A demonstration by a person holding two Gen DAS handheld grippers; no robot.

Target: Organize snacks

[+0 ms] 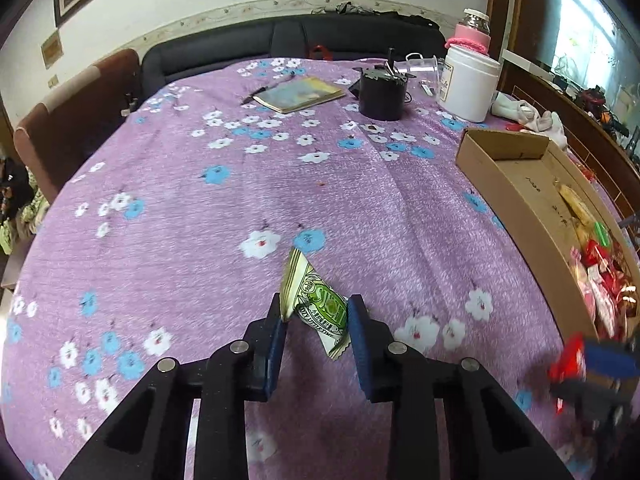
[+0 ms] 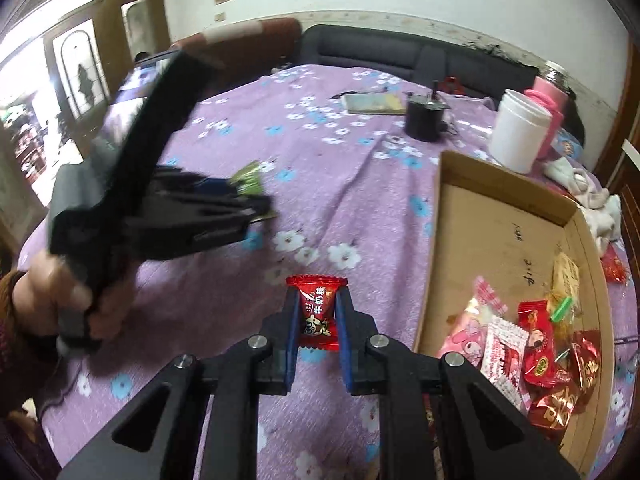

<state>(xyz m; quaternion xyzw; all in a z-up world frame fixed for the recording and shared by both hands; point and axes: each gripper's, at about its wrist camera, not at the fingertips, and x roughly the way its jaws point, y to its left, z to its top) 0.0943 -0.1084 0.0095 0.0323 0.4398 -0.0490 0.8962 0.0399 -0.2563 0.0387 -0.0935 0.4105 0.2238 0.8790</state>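
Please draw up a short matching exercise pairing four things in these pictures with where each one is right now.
Things:
1. green snack packet
2. red milk candy
3. pink snack bag
4. white jar

Places:
A. lying inside the cardboard box
B. pinched in the right gripper
C. standing on the purple tablecloth beyond the far end of the box
D. pinched in the left gripper

Pairs: 1-D, 2-B, 3-A, 4-C
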